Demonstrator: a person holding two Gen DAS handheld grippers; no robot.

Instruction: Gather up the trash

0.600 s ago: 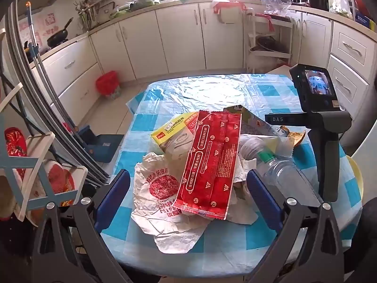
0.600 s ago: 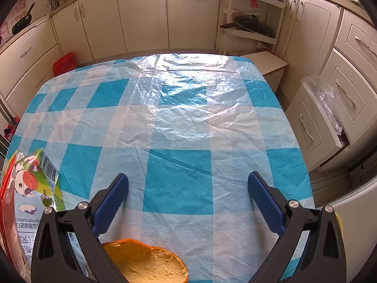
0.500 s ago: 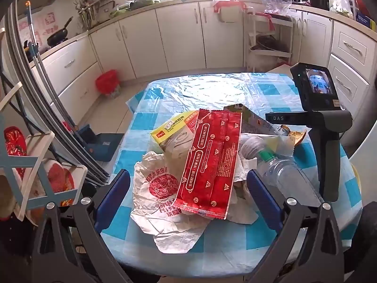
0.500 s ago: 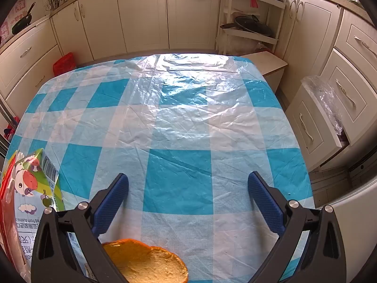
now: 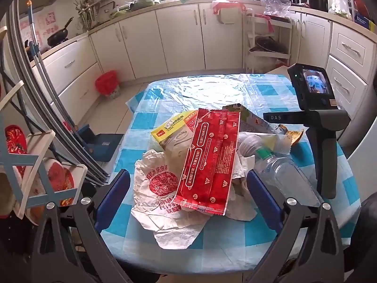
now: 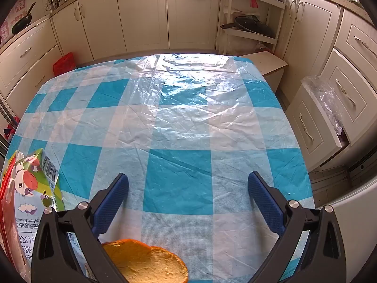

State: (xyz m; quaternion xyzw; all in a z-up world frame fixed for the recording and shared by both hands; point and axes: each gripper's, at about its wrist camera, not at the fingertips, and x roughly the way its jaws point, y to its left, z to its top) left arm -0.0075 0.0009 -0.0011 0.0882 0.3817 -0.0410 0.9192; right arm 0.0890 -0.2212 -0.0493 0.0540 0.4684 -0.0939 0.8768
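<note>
both fingers pairs [image 5: 188, 193] [image 6: 188, 200] spread apart; one red wrapper [image 5: 208, 162], one bottle [image 5: 280, 176], one peel [image 6: 146, 261].

From my left camera, the letters "DAS" stand in white on the dark bar of my other gripper [image 5: 306, 118]. A crumpled white bag [image 5: 162, 188] bears a red round seal with Chinese characters and the digits "19", the rest unclear. A long red wrapper [image 5: 208, 162] and a yellow packet [image 5: 173, 129] carry Chinese print too small to read. From my right camera, a carton [image 6: 35, 188] shows a barcode and, upside down, "from Australia".
</note>
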